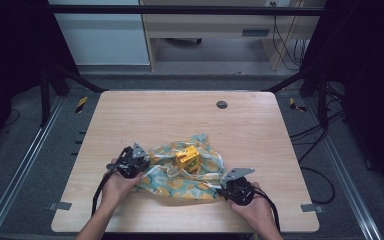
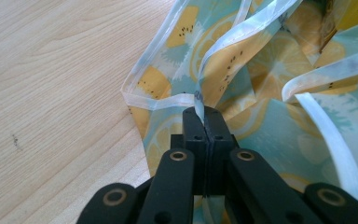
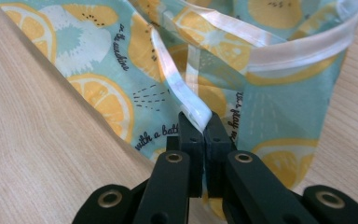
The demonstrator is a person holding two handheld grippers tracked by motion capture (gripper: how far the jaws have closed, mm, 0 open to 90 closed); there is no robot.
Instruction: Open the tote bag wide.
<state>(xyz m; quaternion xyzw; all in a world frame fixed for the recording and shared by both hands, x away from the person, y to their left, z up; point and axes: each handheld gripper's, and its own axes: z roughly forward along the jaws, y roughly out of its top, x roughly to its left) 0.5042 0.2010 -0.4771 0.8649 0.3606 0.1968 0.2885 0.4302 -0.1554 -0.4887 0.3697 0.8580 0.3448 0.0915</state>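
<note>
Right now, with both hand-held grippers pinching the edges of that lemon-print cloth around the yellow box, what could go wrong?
1. Each hand-held gripper, left and right, bites just the thin white hem of the cloth, so a pull could slip it free.
2. The yellow box sits loose on the cloth; lifting one side faster may tip it or roll it out.
3. The cloth is bunched around the box, so a fold could snag and drag it along the table.
</note>
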